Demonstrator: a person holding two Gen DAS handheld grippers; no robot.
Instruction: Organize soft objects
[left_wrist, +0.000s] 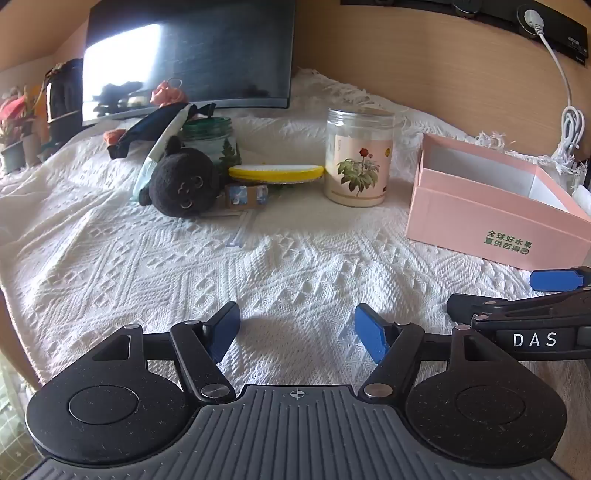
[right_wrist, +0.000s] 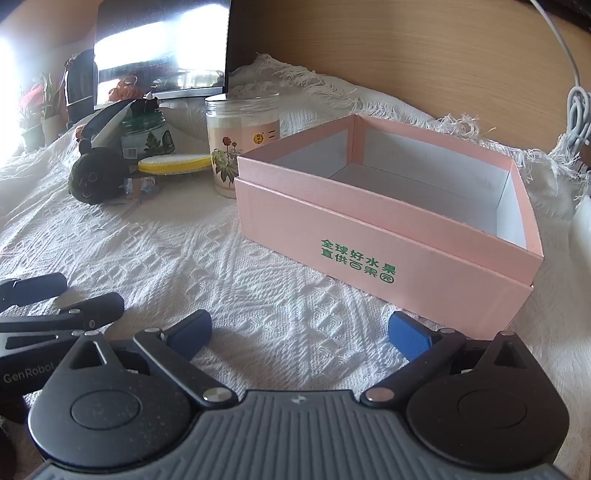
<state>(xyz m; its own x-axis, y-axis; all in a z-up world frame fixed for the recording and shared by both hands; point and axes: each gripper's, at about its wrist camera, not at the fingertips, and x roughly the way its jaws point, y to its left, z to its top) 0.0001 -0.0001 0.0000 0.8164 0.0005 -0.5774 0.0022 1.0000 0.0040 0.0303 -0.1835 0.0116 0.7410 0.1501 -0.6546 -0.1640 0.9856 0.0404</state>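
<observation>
Several soft things are gathered at the far left of the white knitted cloth (left_wrist: 258, 280): a black plush toy (left_wrist: 181, 184) lies on its side, with a yellow and white round pad (left_wrist: 275, 172) just beside it, propped on a small patterned item. Behind the toy, a dark fabric piece (left_wrist: 147, 129) is draped against a green-lidded jar (left_wrist: 210, 138). A clear jar with a flower label (left_wrist: 357, 158) is seen between this cluster and the pink box (right_wrist: 388, 236), which is open and shows a white inside. The box is well apart from the plush toy. Both grippers are held low over the cloth, side by side: the left gripper (left_wrist: 297, 332) is spread with nothing between its blue pads, and the right gripper (right_wrist: 299, 334) is likewise released, just in front of the box. A dark monitor (left_wrist: 188, 55) is stood at the back.
</observation>
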